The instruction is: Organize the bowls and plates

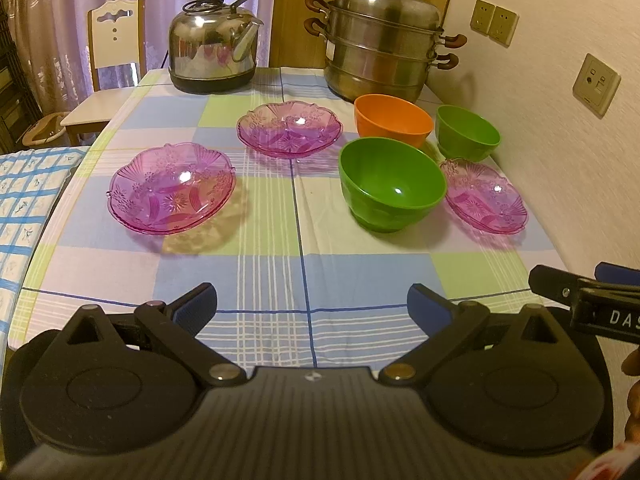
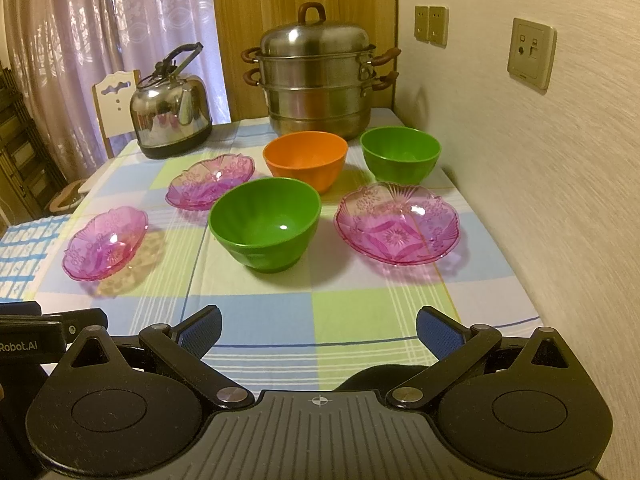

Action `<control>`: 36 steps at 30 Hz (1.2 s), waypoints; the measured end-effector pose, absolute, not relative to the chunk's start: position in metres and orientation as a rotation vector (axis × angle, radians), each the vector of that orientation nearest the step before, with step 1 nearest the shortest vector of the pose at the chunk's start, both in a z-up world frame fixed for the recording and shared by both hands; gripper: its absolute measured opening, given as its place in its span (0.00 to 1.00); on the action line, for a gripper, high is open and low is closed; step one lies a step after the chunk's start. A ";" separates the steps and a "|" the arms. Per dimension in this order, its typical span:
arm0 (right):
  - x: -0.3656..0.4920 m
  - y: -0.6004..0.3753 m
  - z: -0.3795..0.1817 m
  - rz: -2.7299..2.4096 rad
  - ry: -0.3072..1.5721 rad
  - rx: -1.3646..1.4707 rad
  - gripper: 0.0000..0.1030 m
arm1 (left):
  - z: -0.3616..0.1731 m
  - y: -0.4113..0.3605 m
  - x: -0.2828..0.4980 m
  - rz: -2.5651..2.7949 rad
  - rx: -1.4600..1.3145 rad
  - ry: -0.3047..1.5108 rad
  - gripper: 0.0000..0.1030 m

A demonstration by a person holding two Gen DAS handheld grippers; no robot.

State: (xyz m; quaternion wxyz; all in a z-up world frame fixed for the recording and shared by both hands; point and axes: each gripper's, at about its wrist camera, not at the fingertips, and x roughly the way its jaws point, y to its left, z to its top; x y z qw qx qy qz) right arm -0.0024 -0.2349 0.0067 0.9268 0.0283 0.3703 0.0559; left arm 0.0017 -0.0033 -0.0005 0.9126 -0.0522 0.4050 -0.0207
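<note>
Big green bowl (image 2: 266, 224) beyond spread fingers (image 2: 200, 330)

Pretty clearly somebody's home, a dining corner by the look of it. The desk (image 2: 360, 312) wears a soft checked cloth in blue, green and white. At its far end sits a tall stainless-steel stacked steamer pot with brown handles (image 2: 316, 76), and left of that pot a shiny steel kettle with a black handle (image 2: 172, 116). Behind the kettle there's a white-backed wooden dining chair (image 2: 114, 104) and pale lilac lace curtains (image 2: 100, 40). Right of the pot, a textured papered wall carries beige wall sockets (image 2: 530, 53). Behind the pot stands a wood-panelled surface (image 2: 256, 0).
</note>
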 end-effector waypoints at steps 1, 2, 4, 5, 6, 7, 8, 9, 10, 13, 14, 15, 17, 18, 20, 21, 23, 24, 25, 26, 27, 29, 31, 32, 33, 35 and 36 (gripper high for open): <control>-0.002 -0.235 0.007 0.115 0.760 0.058 0.99 | 0.000 -0.003 0.002 -0.043 -0.109 0.835 0.98; -0.002 -0.235 0.006 0.115 0.760 0.059 0.99 | 0.000 -0.004 0.002 -0.043 -0.109 0.835 0.98; -0.003 -0.235 0.006 0.115 0.760 0.059 0.99 | 0.000 -0.004 0.002 -0.041 -0.107 0.835 0.98; -0.002 -0.235 0.007 0.114 0.760 0.060 0.99 | 0.000 -0.004 0.002 -0.042 -0.108 0.835 0.98; -0.002 -0.235 0.007 0.115 0.760 0.060 0.99 | 0.000 -0.004 0.002 -0.041 -0.108 0.835 0.98; -0.002 -0.235 0.007 0.115 0.760 0.060 0.99 | 0.000 -0.004 0.002 -0.041 -0.107 0.835 0.98; -0.002 -0.235 0.006 0.115 0.760 0.059 0.99 | 0.000 -0.004 0.002 -0.041 -0.107 0.835 0.98; -0.002 -0.235 0.006 0.115 0.760 0.059 0.99 | 0.000 -0.004 0.002 -0.042 -0.108 0.835 0.98; -0.002 -0.235 0.006 0.115 0.761 0.060 0.99 | 0.000 -0.004 0.002 -0.042 -0.107 0.835 0.98; -0.002 -0.235 0.006 0.116 0.760 0.060 0.99 | 0.000 -0.004 0.002 -0.042 -0.108 0.835 0.98; -0.002 -0.235 0.006 0.116 0.760 0.061 0.99 | 0.000 -0.003 0.002 -0.041 -0.108 0.835 0.98; -0.002 -0.235 0.006 0.116 0.760 0.061 0.99 | 0.000 -0.004 0.002 -0.041 -0.108 0.835 0.98; -0.002 -0.235 0.005 0.115 0.760 0.061 0.99 | 0.000 -0.003 0.002 -0.042 -0.108 0.835 0.98; -0.002 -0.234 0.005 0.115 0.761 0.061 0.99 | 0.000 -0.004 0.002 -0.042 -0.109 0.836 0.98; -0.002 -0.235 0.005 0.116 0.761 0.062 0.99 | -0.003 -0.003 0.001 -0.044 -0.108 0.836 0.98; -0.002 -0.234 0.005 0.115 0.761 0.063 0.99 | -0.003 -0.004 0.000 -0.044 -0.109 0.836 0.98; -0.002 -0.234 0.005 0.116 0.761 0.063 0.99 | -0.003 -0.003 0.000 -0.043 -0.109 0.836 0.98; -0.002 -0.234 0.005 0.116 0.761 0.063 0.99 | -0.003 -0.004 0.000 -0.043 -0.109 0.835 0.98; -0.002 -0.234 0.005 0.116 0.761 0.063 0.99 | -0.004 -0.003 0.000 -0.043 -0.109 0.836 0.98; -0.002 -0.235 0.005 0.116 0.761 0.063 0.99 | -0.004 -0.004 0.000 -0.043 -0.109 0.836 0.98; -0.002 -0.234 0.005 0.116 0.761 0.063 0.99 | -0.004 -0.004 -0.001 -0.044 -0.110 0.836 0.98; -0.002 -0.235 0.005 0.116 0.761 0.063 0.99 | -0.004 -0.004 0.000 -0.043 -0.109 0.836 0.98; -0.002 -0.235 0.005 0.115 0.761 0.064 0.99 | -0.003 -0.003 0.000 -0.044 -0.110 0.836 0.98; -0.002 -0.235 0.005 0.116 0.761 0.064 0.99 | -0.003 -0.004 0.000 -0.043 -0.110 0.836 0.98; -0.002 -0.234 0.005 0.116 0.762 0.064 0.99 | -0.003 -0.004 0.000 -0.043 -0.109 0.836 0.98; -0.002 -0.235 0.005 0.116 0.761 0.064 0.99 | -0.003 -0.004 0.000 -0.044 -0.109 0.837 0.98; -0.002 -0.234 0.005 0.116 0.761 0.065 0.99 | -0.003 -0.004 0.000 -0.044 -0.110 0.836 0.98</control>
